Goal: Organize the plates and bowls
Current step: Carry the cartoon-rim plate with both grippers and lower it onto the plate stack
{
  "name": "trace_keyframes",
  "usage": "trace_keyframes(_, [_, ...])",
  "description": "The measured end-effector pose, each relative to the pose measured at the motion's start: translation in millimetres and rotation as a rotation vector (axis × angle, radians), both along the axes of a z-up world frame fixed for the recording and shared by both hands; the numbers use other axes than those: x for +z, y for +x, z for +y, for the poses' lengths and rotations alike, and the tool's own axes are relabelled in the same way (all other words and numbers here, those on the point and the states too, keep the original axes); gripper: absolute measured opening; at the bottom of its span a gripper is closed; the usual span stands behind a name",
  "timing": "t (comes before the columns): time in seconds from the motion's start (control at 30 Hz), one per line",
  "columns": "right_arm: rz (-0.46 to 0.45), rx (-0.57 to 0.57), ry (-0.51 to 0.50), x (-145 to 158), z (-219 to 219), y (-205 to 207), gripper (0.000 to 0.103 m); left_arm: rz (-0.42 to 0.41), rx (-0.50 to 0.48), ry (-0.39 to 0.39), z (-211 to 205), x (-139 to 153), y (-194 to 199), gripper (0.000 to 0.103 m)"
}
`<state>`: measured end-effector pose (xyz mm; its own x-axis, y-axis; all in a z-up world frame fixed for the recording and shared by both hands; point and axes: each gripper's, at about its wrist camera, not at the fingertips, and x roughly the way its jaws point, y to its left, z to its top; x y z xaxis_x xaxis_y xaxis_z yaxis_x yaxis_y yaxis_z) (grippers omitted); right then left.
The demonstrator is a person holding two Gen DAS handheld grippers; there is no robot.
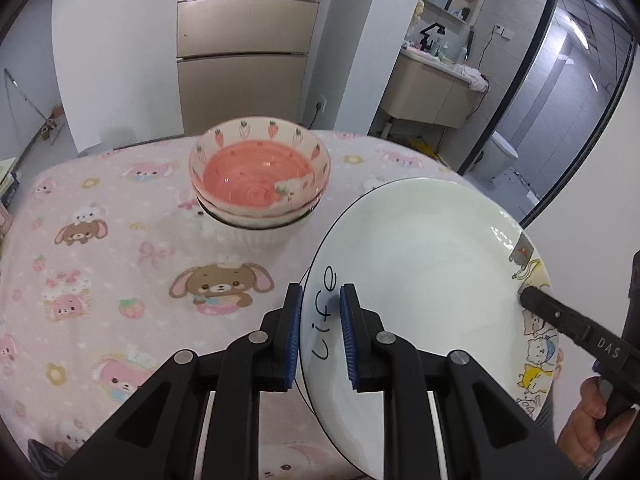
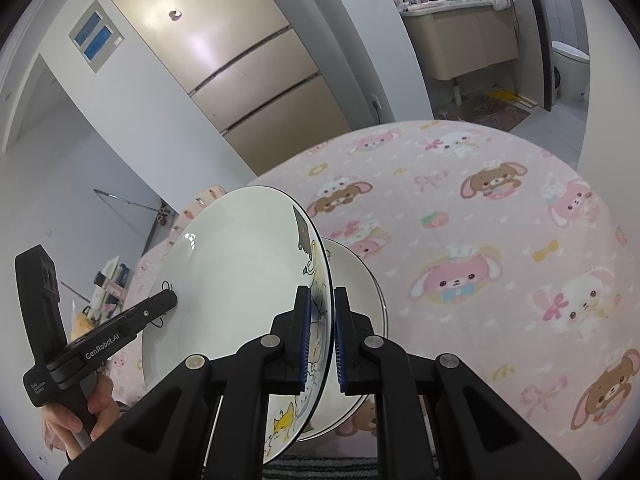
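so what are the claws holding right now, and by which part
Both hold the white plate by its rim: the left claw clamps the edge with the handwriting, the right claw the opposite edge with the cat drawings.

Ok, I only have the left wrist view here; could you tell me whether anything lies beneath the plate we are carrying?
Observer: Yes. The right wrist view shows a second plate, white with a dark rim, on the tablecloth just behind the held plate.
Operator: Thank you. And how does the right gripper sit on the rim?
Observer: The right gripper has one blue pad on each face of the cat-decorated edge, shut on it.
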<state>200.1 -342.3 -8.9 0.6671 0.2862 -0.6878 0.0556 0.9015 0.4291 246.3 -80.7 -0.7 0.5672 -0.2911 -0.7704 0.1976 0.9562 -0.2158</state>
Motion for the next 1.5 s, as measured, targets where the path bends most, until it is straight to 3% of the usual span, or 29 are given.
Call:
trace_keyframes(0.53, [0.047,0.015,-0.050,-29.7,7.0,14.2,0.012,0.023,-0.003,0.013,2.2,-32.7,9.1,0.017])
trace_keyframes(1.07, [0.082,0.034,-0.116,-46.0,17.8,21.2,0.016,-0.014,-0.020,0.057,1.5,-43.4,7.4,0.017])
trace_keyframes(1.37, [0.004,0.079,-0.368,-40.6,43.3,13.2,0.024,-0.078,-0.036,0.116,-6.3,-47.9,-0.3,0.017])
trace_keyframes(1.5, [-0.005,0.076,-0.408,-39.2,46.3,9.6,0.024,-0.109,-0.040,0.125,-6.8,-48.8,-3.4,0.017])
